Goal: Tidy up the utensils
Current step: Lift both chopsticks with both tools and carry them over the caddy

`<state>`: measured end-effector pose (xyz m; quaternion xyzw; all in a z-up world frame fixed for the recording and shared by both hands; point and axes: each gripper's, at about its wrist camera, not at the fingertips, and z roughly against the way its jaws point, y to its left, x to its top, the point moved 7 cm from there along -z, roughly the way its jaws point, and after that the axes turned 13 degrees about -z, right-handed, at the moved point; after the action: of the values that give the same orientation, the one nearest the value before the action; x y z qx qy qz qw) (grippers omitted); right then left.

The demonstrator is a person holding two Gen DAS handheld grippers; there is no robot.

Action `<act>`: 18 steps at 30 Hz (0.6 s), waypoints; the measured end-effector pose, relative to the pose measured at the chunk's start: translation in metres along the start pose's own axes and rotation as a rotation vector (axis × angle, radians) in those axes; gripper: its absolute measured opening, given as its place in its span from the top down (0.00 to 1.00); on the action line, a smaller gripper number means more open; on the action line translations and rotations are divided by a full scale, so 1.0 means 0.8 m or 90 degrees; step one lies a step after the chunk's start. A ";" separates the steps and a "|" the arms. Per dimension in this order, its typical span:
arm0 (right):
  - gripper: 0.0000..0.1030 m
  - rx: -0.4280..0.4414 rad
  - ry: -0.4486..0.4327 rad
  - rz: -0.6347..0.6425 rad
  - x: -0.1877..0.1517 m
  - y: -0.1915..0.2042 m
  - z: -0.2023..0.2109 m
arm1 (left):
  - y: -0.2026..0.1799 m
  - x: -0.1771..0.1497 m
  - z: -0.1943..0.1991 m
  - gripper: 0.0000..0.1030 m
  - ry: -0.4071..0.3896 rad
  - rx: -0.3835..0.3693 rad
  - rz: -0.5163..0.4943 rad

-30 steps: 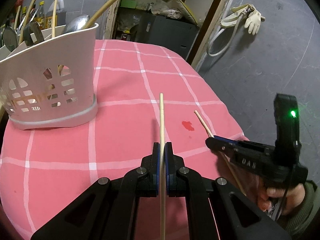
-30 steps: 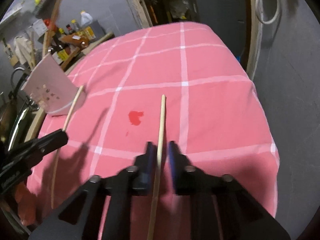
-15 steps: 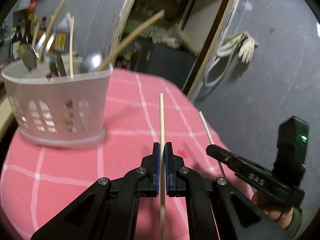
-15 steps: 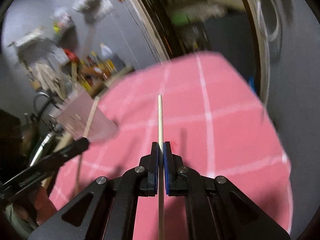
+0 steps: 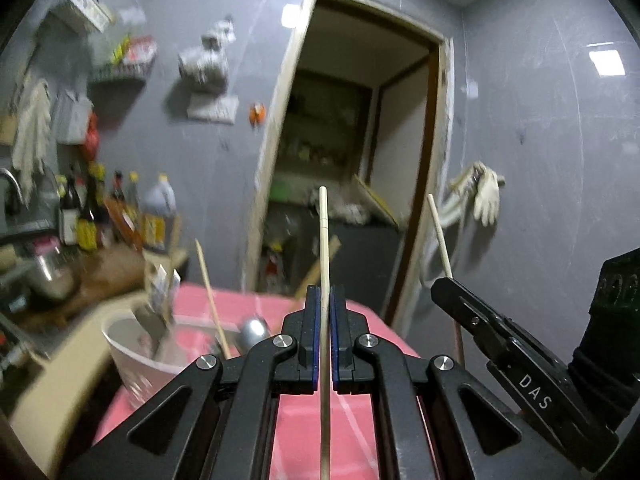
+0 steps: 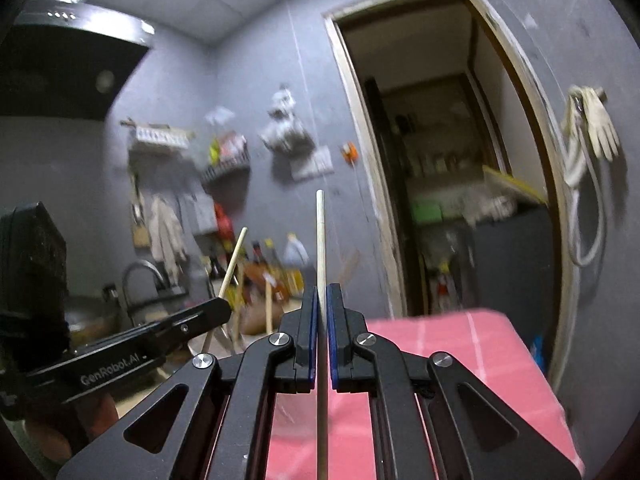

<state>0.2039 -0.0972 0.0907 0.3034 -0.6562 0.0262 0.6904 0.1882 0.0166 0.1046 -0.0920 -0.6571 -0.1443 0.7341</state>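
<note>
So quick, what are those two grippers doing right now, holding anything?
Left gripper: closed on a chopstick that sticks out ahead of it.
Right gripper: closed on the other chopstick, likewise.

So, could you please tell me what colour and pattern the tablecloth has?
The tablecloth is pink with a white grid of lines, clearest in the right wrist view.

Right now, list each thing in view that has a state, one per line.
Left gripper: shut on a chopstick, lifted off the table.
Right gripper: shut on a second chopstick, lifted too.
White utensil basket: upright on the pink tablecloth, holding utensils.
Doorway: open.
</note>
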 end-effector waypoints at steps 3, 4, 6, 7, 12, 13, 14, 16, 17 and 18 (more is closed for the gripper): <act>0.97 0.023 -0.024 0.001 0.014 0.017 -0.023 | 0.027 0.017 0.003 0.97 -0.024 0.028 0.005; 0.97 0.030 -0.034 0.000 0.018 0.022 -0.030 | 0.035 0.021 0.004 0.97 -0.030 0.038 0.003; 0.97 0.042 -0.047 -0.004 0.024 0.030 -0.046 | 0.057 0.030 0.002 0.97 -0.037 0.061 -0.002; 0.97 0.050 -0.052 -0.007 0.026 0.035 -0.054 | 0.067 0.033 -0.001 0.97 -0.037 0.069 -0.002; 0.97 0.094 -0.083 -0.037 0.038 0.041 -0.085 | 0.135 0.042 -0.015 0.97 -0.053 0.095 0.034; 0.97 0.106 -0.093 -0.043 0.039 0.042 -0.092 | 0.149 0.043 -0.018 0.97 -0.058 0.099 0.047; 0.97 0.115 -0.099 -0.045 0.039 0.042 -0.097 | 0.160 0.044 -0.021 0.97 -0.065 0.105 0.055; 0.97 0.119 -0.107 -0.045 0.037 0.042 -0.111 | 0.179 0.046 -0.026 0.97 -0.076 0.121 0.069; 0.97 0.119 -0.107 -0.050 0.035 0.041 -0.117 | 0.187 0.046 -0.029 0.97 -0.078 0.125 0.076; 0.97 0.120 -0.106 -0.056 0.033 0.039 -0.122 | 0.195 0.045 -0.033 0.97 -0.082 0.128 0.085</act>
<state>0.2808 -0.0373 0.1312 0.3962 -0.6920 0.0322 0.6025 0.2685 0.1515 0.1457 -0.0705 -0.7067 -0.0224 0.7037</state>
